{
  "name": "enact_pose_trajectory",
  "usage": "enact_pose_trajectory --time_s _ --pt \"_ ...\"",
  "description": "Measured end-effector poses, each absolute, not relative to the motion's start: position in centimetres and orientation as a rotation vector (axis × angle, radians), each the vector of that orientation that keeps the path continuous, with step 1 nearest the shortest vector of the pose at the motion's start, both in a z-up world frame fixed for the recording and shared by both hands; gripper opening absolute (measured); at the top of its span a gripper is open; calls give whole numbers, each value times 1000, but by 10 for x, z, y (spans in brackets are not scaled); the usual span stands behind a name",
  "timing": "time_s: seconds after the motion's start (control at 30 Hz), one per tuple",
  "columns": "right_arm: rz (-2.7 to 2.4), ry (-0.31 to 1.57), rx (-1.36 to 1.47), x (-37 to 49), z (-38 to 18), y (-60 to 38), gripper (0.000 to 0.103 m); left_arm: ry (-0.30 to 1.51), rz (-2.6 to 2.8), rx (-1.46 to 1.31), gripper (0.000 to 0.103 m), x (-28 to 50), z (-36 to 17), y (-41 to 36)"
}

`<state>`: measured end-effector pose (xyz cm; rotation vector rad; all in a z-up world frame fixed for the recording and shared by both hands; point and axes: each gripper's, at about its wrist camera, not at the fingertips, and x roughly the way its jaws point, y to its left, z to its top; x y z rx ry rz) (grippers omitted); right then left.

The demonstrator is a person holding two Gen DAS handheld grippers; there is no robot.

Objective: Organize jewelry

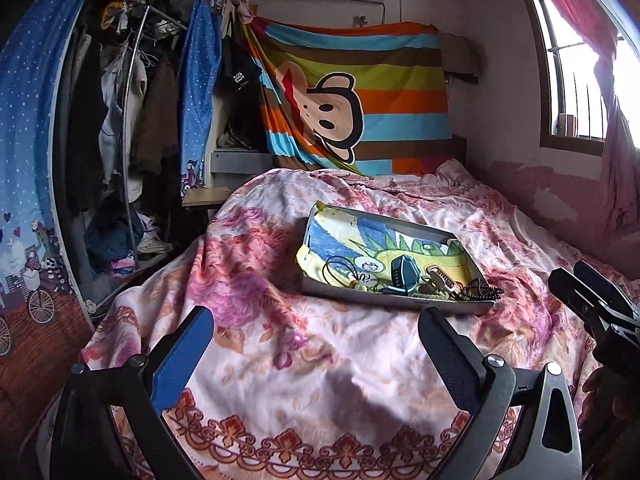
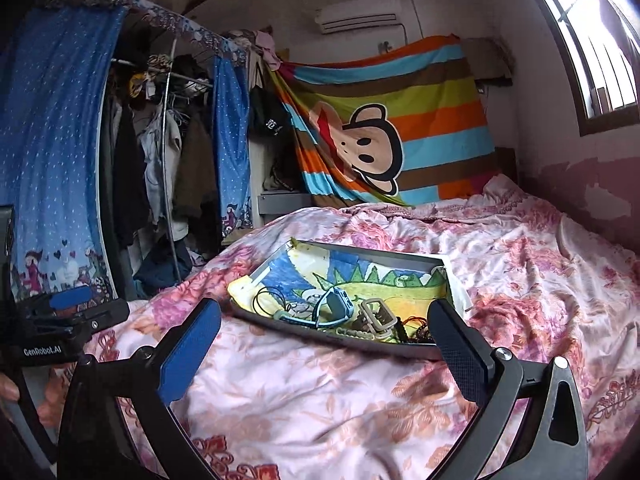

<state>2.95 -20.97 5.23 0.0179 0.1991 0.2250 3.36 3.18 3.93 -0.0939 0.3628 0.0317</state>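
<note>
Both claws stand spread wide and empty above a pink floral bedspread [image 1: 304, 380]: the left gripper [image 1: 316, 332] and the right gripper [image 2: 324, 328]. Seen from the right wrist, the left gripper's black body reads "GenRobot.AI". Just ahead, a shallow metal tray [image 2: 344, 340] lined with a dinosaur cloth [image 1: 360, 240] holds tangled jewelry [image 1: 424, 280], including a blue watch [image 2: 334, 304] and dark beads [image 1: 480, 292].

Jewelry [image 1: 424, 284] heaped in tray's [image 1: 384, 300] near corner

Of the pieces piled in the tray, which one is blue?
The watch, lying near the middle of the pile in the tray. Its light-blue strap and case set it apart from the black cord loop, the beige buckle and the dark beads.
</note>
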Motion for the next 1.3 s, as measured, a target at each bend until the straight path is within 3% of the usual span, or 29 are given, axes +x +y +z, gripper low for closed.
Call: enact_pose_trajectory --time_s 1.3 --pt "159 252 27 36 28 -218 101 389 10 3 103 30 26 15"
